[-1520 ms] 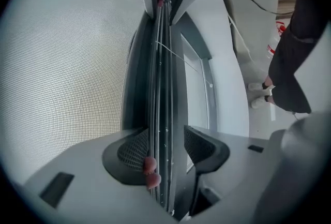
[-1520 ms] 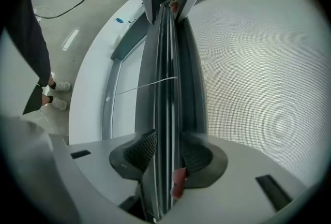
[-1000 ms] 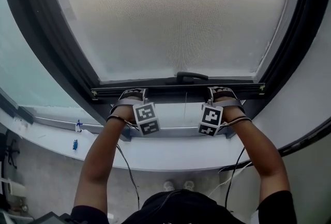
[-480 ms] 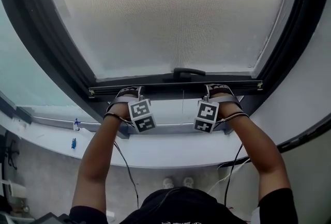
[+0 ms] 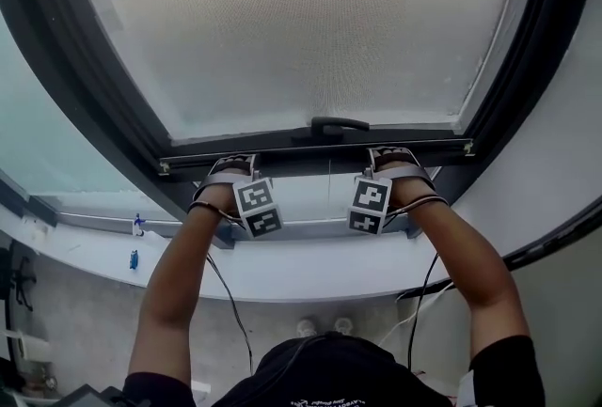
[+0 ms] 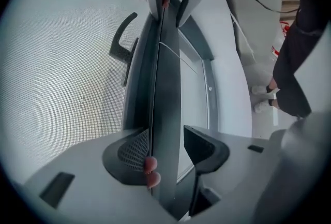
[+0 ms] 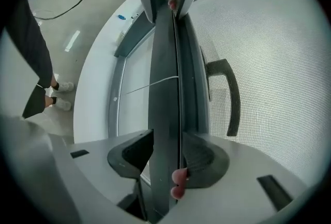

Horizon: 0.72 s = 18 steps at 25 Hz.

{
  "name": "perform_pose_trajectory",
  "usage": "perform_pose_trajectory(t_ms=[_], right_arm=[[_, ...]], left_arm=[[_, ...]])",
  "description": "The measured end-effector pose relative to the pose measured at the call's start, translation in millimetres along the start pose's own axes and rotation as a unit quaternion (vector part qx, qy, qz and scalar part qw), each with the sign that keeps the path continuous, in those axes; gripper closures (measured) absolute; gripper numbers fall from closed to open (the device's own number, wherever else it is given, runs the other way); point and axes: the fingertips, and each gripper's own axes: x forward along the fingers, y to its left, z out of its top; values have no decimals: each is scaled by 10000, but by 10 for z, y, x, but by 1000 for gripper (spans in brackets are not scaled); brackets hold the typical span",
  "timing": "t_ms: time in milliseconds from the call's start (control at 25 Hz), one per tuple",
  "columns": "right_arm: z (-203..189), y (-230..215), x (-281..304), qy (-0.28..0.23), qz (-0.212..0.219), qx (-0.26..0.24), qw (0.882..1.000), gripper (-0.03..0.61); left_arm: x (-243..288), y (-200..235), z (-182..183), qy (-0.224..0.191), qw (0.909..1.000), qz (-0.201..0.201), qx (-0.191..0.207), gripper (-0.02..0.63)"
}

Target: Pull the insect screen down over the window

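Left of my left tongs: the dark window frame (image 5: 89, 86) curves up, with a pale pane of glass (image 5: 38, 133) beyond it. Lower down, a small blue thing (image 5: 134, 259) lies on the white sill (image 5: 301, 275).

Left tongs (image 6: 166, 148): spread and straddling the screen's bottom bar (image 5: 301, 158) towards its left end. The mesh-side pad lies at the bar and the other jaw stands a sliver off it, so nothing is pinched. Two pinkish tips (image 6: 150, 171) show by the mesh-side pad; I can't tell what they are.

Insect screen (image 5: 310, 29): beyond both tongs, its grey mesh fills the frame above the bar.

Bottom bar: it runs level from one tongs to the other and passes between the jaws of each. It stops short of the lower rail, and a strip of pale window shows under it.

Cord (image 5: 329, 178): a thin pale thread hanging from the bar, between my two tongs.

Handle (image 5: 329, 125): a dark grip on the mesh side of the bar, between the tongs and nearer the right one.

Right tongs (image 7: 166, 154): its jaws have just been opening. They now stand spread on either side of the bar towards its right end, not clamping it.

Right of my right tongs: the other side of the frame, then a plain pale wall (image 5: 555, 142).

Below the tongs: my forearms, trailing black cables (image 5: 235, 311) and a pair of white shoes (image 5: 324, 336) on the floor.
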Motion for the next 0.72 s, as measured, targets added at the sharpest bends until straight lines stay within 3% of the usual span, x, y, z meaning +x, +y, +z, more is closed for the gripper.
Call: perform_pose_trajectory(t_ms=[320, 400, 560, 720], right_arm=[[3, -23, 42, 28, -174, 28, 9998, 411], [12, -90, 49, -89, -168, 108, 9998, 440], [10, -113, 48, -163, -468, -36, 9988, 446], [-18, -106, 27, -147, -379, -45, 9992, 448]], left_arm=[[38, 18, -13, 115, 9995, 281, 54, 402], [59, 61, -16, 218, 9993, 280, 125, 430], [45, 81, -17, 41, 9996, 282, 41, 430], [50, 87, 6, -1, 9993, 383, 39, 430]])
